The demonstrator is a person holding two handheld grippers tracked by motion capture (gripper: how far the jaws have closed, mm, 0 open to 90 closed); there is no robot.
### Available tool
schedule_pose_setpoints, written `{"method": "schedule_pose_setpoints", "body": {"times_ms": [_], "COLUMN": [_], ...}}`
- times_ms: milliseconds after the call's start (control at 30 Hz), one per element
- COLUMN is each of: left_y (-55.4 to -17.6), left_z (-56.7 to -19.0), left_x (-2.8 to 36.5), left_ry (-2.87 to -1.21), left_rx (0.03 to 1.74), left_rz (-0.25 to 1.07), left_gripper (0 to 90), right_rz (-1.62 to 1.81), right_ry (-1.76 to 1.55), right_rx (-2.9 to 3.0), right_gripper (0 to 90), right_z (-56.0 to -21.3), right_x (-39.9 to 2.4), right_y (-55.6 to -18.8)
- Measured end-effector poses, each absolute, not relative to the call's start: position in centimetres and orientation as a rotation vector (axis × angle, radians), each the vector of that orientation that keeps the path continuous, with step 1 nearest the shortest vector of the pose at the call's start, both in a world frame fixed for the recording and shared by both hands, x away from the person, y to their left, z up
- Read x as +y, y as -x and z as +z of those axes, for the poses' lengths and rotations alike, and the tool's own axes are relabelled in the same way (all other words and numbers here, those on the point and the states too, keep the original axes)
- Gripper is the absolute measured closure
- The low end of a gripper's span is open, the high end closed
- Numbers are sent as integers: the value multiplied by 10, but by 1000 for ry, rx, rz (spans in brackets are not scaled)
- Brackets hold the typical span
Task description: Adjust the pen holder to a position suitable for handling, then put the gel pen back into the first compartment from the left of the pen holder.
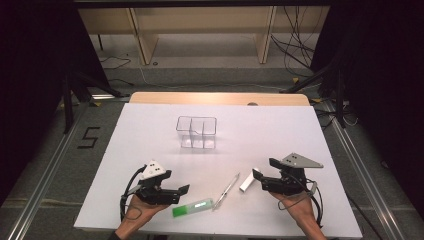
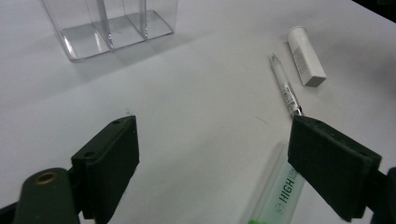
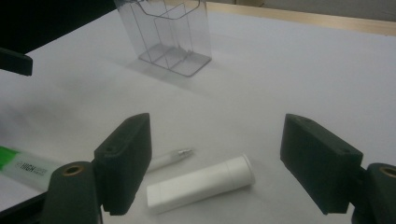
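While the right tongs [image 3: 215,163] gape wide just above the white tube [image 3: 201,184], nothing is gripped. Left tongs [image 2: 212,163] stand wide too, near the green highlighter [image 2: 275,196] on the bench [image 1: 150,130].

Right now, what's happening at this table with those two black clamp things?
A person holds a gripper in each hand over a white table. The right gripper hangs open around a white tube; the left gripper is open beside a green highlighter. A pen lies between them. Nothing is held. A clear organizer stands farther back.
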State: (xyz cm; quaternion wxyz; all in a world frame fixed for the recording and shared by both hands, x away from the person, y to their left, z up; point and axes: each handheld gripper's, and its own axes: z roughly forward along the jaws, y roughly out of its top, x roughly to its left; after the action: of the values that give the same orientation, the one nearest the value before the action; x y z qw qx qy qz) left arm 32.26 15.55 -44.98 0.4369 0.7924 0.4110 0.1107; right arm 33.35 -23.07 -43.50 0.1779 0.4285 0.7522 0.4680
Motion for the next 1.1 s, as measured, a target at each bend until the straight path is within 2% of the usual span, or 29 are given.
{"method": "schedule_pose_setpoints", "body": {"times_ms": [1100], "left_y": [-338], "left_z": [-439], "left_x": [105], "left_ry": [-2111], "left_rx": [995], "left_rz": [225], "left_gripper": [190], "right_rz": [1288], "right_ry": [-1221], "right_rx": [2118], "right_gripper": [250], "right_z": [-441], "right_x": [-248], "right_y": [-304]}}
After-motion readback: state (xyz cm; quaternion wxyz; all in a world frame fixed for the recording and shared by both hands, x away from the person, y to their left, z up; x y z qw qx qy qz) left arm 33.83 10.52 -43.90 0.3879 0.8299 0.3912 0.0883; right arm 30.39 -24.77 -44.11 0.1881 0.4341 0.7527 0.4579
